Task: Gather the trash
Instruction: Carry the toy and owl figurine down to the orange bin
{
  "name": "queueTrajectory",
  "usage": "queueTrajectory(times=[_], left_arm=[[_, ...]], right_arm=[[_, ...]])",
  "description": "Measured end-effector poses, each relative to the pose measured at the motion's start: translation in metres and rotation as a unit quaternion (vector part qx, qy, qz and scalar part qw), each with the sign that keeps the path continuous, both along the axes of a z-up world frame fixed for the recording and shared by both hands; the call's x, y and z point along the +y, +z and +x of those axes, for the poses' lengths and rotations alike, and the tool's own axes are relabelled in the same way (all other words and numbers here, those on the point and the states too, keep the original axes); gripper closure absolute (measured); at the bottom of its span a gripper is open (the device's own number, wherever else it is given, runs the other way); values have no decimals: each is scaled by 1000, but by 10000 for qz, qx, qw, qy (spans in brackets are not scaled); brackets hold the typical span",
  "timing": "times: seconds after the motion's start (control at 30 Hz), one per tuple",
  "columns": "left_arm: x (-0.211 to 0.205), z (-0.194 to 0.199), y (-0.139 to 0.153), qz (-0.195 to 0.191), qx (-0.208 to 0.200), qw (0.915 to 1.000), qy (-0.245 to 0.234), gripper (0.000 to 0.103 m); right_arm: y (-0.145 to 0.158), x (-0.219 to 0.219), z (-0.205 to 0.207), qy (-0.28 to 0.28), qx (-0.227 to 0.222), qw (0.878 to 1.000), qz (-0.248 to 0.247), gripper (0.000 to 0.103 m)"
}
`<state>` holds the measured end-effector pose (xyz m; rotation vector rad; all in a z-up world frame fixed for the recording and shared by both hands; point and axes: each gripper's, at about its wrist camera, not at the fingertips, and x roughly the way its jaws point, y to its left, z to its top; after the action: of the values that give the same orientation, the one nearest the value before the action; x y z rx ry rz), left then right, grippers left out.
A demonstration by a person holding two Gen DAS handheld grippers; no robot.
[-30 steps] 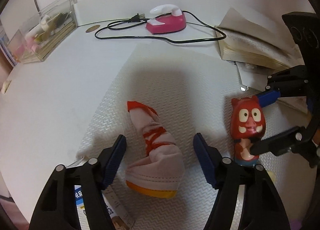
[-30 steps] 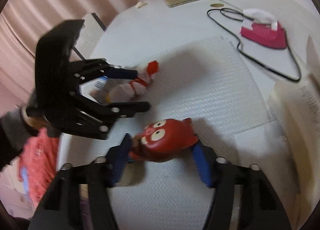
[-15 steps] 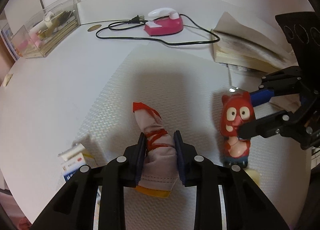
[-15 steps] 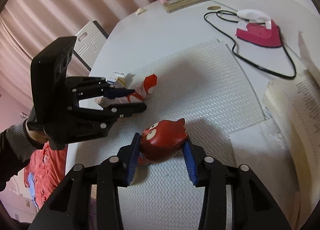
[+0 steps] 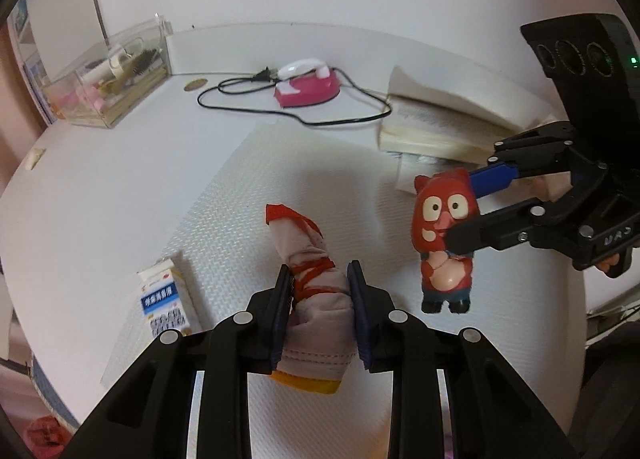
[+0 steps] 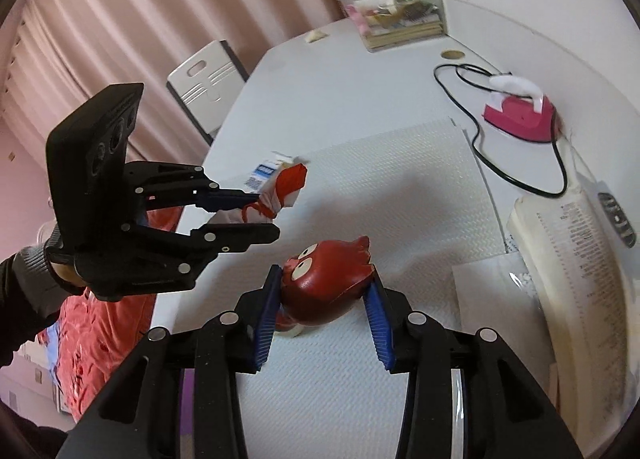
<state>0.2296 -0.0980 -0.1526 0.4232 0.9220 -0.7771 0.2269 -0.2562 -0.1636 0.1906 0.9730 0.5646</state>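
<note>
My left gripper [image 5: 320, 279] is shut on a pink cloth bundle tied with red string [image 5: 310, 279] and holds it above the white textured mat [image 5: 248, 195]. It also shows in the right wrist view [image 6: 244, 215], with the bundle [image 6: 280, 187] between its fingers. My right gripper [image 6: 324, 283] is shut on a red owl-like figurine [image 6: 324, 287] and holds it in the air. In the left wrist view the right gripper [image 5: 464, 207] grips the figurine [image 5: 444, 235] by the head, its feet clear of the mat.
A small blue-and-white box [image 5: 164, 299] lies at the mat's left edge. A pink iron [image 5: 306, 85] with a black cord, an open book [image 5: 448, 123] and a clear storage box [image 5: 104, 79] sit further back. A white chair [image 6: 208, 75] stands beyond the table.
Both grippers closed on their objects and lifted them off the mat. The small box, earlier under the left gripper, now lies exposed.
</note>
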Motion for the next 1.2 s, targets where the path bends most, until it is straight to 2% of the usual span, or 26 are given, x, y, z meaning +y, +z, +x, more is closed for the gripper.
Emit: queueTrajectory(times=[0.27, 0.53, 0.73, 0.93, 1.2], left_arm=[[27, -56, 35, -129, -140, 9993, 334, 73], [57, -110, 53, -131, -156, 9966, 798, 73], [83, -154, 62, -148, -166, 9916, 1277, 73], [115, -201, 71, -197, -218, 9811, 1911, 73], [160, -254, 76, -182, -257, 9595, 2798, 73]], right_arm=[[25, 8, -36, 468, -116, 9987, -141, 62], [49, 23, -81, 881, -210, 9958, -135, 62], [66, 48, -106, 1367, -286, 9902, -30, 62], [78, 89, -126, 1984, -386, 9793, 39, 62], [86, 165, -154, 3019, -446, 9523, 52, 62]])
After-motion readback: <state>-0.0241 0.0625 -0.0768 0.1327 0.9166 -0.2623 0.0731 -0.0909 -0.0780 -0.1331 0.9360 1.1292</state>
